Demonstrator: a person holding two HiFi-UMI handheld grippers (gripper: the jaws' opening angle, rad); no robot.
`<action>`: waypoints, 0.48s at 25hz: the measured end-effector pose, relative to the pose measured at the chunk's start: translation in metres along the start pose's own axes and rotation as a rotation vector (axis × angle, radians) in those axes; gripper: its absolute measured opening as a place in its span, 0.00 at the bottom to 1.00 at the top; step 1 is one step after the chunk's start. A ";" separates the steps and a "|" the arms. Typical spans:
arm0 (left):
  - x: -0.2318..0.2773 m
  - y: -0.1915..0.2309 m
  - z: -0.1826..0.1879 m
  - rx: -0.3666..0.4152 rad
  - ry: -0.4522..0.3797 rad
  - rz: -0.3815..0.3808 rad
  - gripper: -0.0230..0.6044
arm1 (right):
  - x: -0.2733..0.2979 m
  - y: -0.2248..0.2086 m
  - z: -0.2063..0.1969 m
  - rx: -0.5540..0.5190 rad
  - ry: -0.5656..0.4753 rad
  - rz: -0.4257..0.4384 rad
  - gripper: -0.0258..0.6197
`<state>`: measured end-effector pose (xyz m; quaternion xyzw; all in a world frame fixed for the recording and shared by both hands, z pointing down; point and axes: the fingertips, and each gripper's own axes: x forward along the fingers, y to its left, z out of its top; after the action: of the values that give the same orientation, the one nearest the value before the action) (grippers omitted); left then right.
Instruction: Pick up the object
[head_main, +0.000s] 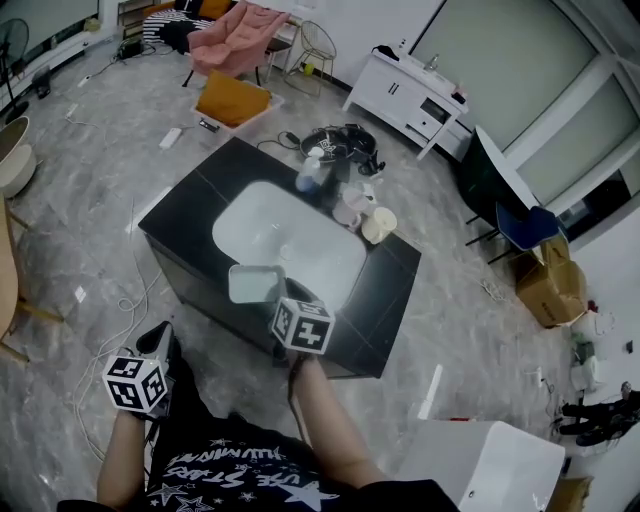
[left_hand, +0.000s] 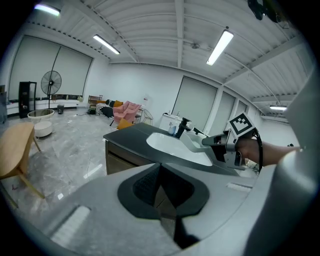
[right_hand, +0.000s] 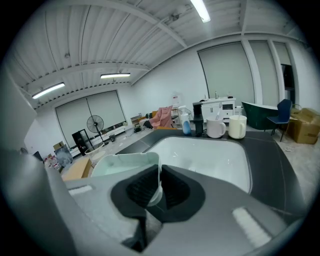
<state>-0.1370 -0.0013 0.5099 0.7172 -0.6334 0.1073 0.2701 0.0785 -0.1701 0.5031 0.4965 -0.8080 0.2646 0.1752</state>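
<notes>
**Head view: tub pinched at the near edge of the basin**

Head view: the right claw (head_main: 272, 296) is clamped on one side wall of the pale green, squarish plastic tub (head_main: 254, 283). The tub hangs over the near rim of the white sink basin (head_main: 300, 235), which is set in the black worktop (head_main: 195, 195). The left claw (head_main: 160, 345) hangs low, well apart and off the worktop's left corner.

Left gripper view: the left claw (left_hand: 160, 189) is closed and empty.

Right gripper view: the right claw (right_hand: 157, 187) has its pads pressed on the tub's thin wall, and the tub's (right_hand: 122, 165) body lies to their left. A white mug (right_hand: 216, 128), a cream mug (right_hand: 237, 126) and a blue bottle (right_hand: 186, 127) stand beyond the basin, clear of a likely lift.
</notes>
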 end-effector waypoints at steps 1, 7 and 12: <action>-0.006 -0.007 -0.004 0.007 -0.004 0.006 0.05 | -0.007 -0.002 -0.004 -0.006 -0.002 0.009 0.07; -0.047 -0.028 -0.025 0.020 -0.021 0.071 0.05 | -0.040 -0.011 -0.029 -0.034 0.019 0.052 0.06; -0.086 -0.024 -0.050 -0.036 -0.022 0.121 0.05 | -0.047 0.010 -0.042 -0.061 0.044 0.092 0.06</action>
<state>-0.1198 0.0987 0.5026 0.6737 -0.6804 0.1042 0.2688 0.0919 -0.1076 0.5085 0.4473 -0.8336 0.2584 0.1955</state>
